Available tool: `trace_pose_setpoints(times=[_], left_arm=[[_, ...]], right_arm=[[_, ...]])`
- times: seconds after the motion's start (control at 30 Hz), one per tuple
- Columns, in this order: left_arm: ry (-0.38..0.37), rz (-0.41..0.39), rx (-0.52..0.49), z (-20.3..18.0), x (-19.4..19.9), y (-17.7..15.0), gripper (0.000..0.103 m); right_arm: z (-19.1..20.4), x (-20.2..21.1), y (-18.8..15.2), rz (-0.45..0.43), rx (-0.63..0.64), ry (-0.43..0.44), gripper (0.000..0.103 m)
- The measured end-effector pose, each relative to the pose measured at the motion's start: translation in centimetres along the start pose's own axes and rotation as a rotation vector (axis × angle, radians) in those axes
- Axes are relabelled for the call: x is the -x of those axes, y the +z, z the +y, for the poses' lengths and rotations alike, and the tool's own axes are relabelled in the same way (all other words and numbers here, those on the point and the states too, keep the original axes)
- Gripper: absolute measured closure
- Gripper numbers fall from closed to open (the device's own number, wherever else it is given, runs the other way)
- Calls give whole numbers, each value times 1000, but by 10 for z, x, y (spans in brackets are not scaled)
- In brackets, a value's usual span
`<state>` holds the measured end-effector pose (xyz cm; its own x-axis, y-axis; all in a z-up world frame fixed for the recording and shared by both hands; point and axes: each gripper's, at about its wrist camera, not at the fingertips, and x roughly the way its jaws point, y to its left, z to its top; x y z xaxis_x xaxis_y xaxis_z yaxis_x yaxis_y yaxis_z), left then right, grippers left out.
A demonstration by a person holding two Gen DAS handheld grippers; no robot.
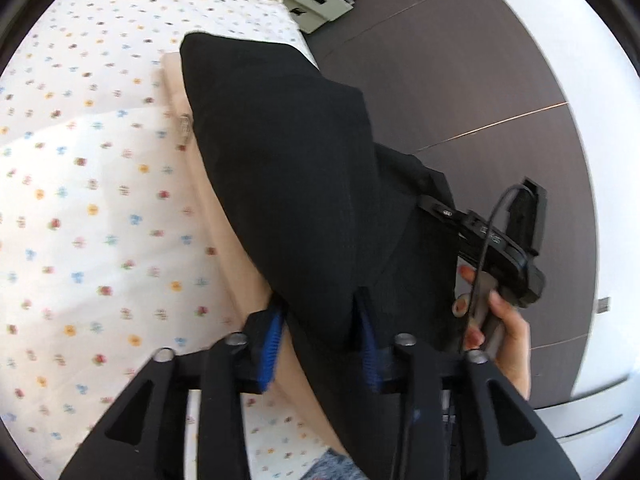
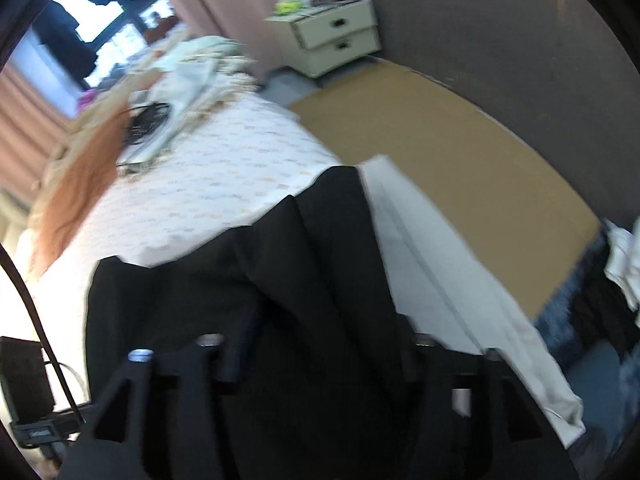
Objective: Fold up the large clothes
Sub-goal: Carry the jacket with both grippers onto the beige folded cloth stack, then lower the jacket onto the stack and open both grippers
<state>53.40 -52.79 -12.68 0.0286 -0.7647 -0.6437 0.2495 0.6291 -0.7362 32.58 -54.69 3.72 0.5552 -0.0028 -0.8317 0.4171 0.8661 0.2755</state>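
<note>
The left gripper (image 1: 320, 328) has its blue pads (image 1: 272, 336) spread, black cloth (image 1: 296, 184) bunched between them; whether they pinch it cannot be told; the right gripper (image 2: 316, 344) is buried in the same cloth (image 2: 248, 300), its fingers hidden; the cloth hangs over the flowered bed (image 1: 80, 184) edge; a nightstand (image 2: 336, 36) stands beyond.

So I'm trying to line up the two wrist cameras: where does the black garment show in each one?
Left wrist: the black garment fills the centre, running from the left gripper up over the floral bedsheet.
Right wrist: the garment covers the lower centre, draped over the right gripper, whose fingertips are hidden.
Shared landmark: the cream drawer unit beside the bed.
</note>
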Motion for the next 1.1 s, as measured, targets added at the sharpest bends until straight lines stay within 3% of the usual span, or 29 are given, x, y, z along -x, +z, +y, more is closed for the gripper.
trace_pose_setpoints(times=[0.03,0.1,0.13,0.33,0.47,0.6,0.67,0.87,0.97,1.03,1.1], left_arm=[[6,-1,-5,-4,0,0,46],[6,-15,-13,-5,2,10,22],[5,-28,-15,-7,4,10,22],[47,-30,-63,-18,8,7,22],[48,-35,-47,2,4,16,22],[65,-46,-73,2,4,6,22],[56,-35,-86,0,0,3,22],[79,-23,-123,-8,-6,-9,41],[87,-28,-130,-13,-8,-9,44],[102,-27,-134,-15,-10,-8,49],[109,-26,-137,-18,-12,-5,50]], right_arm=[[-3,10,-4,-5,-10,-20,31],[-6,31,-13,-29,-17,-41,28],[-9,46,-20,-45,-18,-50,28],[-38,125,-92,-96,9,-58,22],[-62,162,-145,-150,-44,-52,19],[-85,160,-188,-165,-163,-51,19],[-97,153,-202,-160,-238,-7,19],[-125,141,-232,-178,-402,137,19],[-130,127,-234,-157,-426,177,19],[-133,120,-231,-149,-453,198,27],[-137,117,-227,-151,-472,236,53]])
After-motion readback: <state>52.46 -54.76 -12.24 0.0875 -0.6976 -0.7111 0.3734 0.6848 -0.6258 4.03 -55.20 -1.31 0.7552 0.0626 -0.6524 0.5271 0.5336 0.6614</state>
